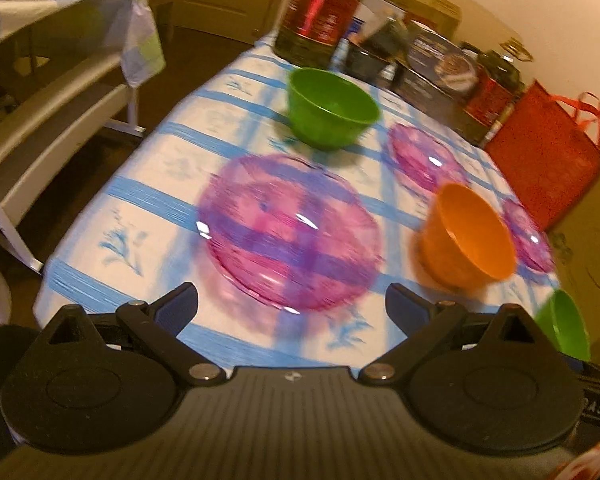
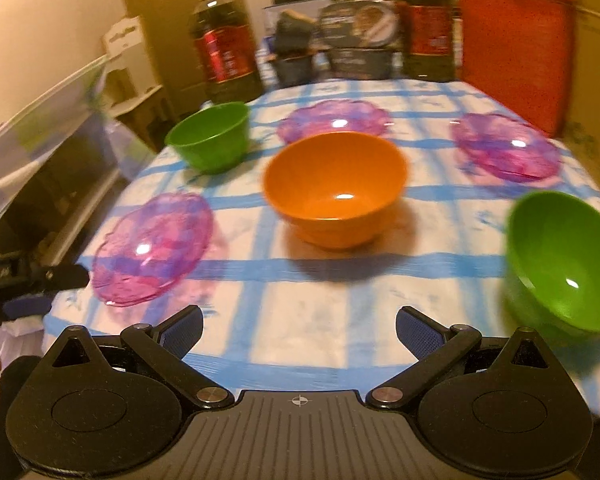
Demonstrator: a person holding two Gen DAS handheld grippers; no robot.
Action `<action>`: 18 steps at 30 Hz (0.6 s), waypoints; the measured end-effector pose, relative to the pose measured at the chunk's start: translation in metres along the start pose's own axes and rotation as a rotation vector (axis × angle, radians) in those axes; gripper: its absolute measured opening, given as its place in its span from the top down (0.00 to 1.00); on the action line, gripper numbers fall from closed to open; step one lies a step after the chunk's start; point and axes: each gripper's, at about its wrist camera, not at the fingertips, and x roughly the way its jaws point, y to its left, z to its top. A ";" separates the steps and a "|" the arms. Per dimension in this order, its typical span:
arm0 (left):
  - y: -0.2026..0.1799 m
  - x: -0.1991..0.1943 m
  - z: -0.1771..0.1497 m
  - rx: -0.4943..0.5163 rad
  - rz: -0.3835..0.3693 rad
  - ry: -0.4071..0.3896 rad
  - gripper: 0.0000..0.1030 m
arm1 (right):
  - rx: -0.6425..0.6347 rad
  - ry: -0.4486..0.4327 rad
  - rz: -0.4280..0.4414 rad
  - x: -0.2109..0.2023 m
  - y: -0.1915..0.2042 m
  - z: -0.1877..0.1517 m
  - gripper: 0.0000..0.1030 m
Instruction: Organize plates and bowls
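Note:
On a white cloth with blue checks, a see-through purple plate (image 1: pixel 292 232) lies just ahead of my left gripper (image 1: pixel 292 300), which is open and holds nothing. Beyond it stand a green bowl (image 1: pixel 332 108), a second purple plate (image 1: pixel 424 156), an orange bowl (image 1: pixel 468 236) and a third purple plate (image 1: pixel 528 240). My right gripper (image 2: pixel 300 320) is open and empty over the near table edge, facing the orange bowl (image 2: pixel 336 188). A second green bowl (image 2: pixel 560 256) sits to its right. The near purple plate (image 2: pixel 156 248) is at its left.
Dark jars with red labels (image 2: pixel 226 56), boxes (image 2: pixel 360 40) and a red bag (image 2: pixel 516 52) line the far table edge. A white bench (image 1: pixel 56 120) stands off the table's left side, over dark floor. The table (image 2: pixel 300 280) ends right under both grippers.

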 end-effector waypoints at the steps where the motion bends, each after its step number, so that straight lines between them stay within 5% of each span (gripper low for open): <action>1: 0.006 0.003 0.003 -0.004 0.011 -0.001 0.04 | -0.013 0.007 0.012 0.006 0.005 0.002 0.01; 5: 0.027 0.016 0.013 -0.017 0.027 -0.003 0.04 | -0.053 0.033 0.054 0.037 0.024 0.013 0.01; 13: 0.050 0.049 0.030 -0.026 0.047 0.011 0.04 | -0.078 0.084 0.106 0.094 0.047 0.034 0.22; 18: 0.052 0.064 0.036 0.010 0.046 0.005 0.17 | -0.065 0.113 0.116 0.123 0.054 0.042 0.40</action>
